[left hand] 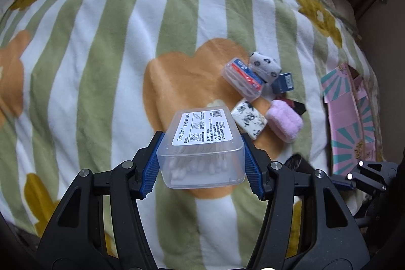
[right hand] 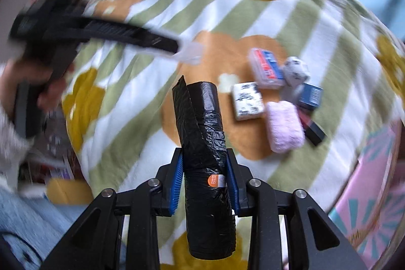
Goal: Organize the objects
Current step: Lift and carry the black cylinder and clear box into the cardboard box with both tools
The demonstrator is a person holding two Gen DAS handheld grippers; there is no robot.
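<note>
A green-and-white striped fleece blanket with orange and mustard flowers [left hand: 106, 72] covers everything. Over its big orange flower, the left gripper [left hand: 202, 163] pinches a clear plastic box of cotton swabs [left hand: 202, 146], long axis pointing away, contents half seen. The right gripper [right hand: 205, 181] clamps a black rolled bin-bag bundle [right hand: 202, 133] standing upright, its view blurred.

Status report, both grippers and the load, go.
Left gripper shut on clear swab box, lifted off the blanket. Right gripper shut on black bag roll. Small items piled by pink box; nothing blocking.
</note>
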